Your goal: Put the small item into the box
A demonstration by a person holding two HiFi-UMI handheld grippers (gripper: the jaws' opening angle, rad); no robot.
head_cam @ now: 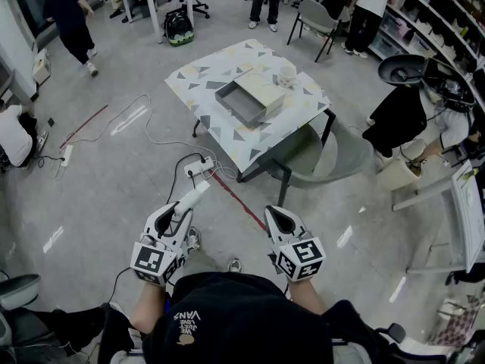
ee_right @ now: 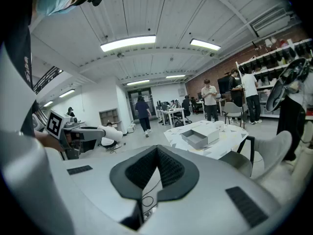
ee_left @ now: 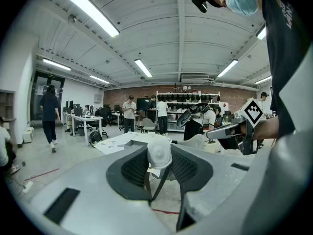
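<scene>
The left gripper [head_cam: 180, 212] has its jaws closed on the small item [head_cam: 195, 196], a white rounded piece that stands out past the fingertips. The left gripper view confirms the piece clamped between the pads. The right gripper [head_cam: 275, 217] has its jaws together with nothing between them.

Both are held well short of the table [head_cam: 220, 139], on its near side, over the floor. The box [head_cam: 244, 101] lies near the middle of the table: a grey open tray with a cream part touching it on the far side. A white object [head_cam: 286, 74] sits beyond it, toward the table's far edge.

On the floor near the table's near edge lie a power strip [head_cam: 198, 167] with cables and a red tape line [head_cam: 239, 197]. A grey chair [head_cam: 322, 154] stands at the table's near-right edge.

Legible print: "VANS" on the person's black top [head_cam: 186, 317].
</scene>
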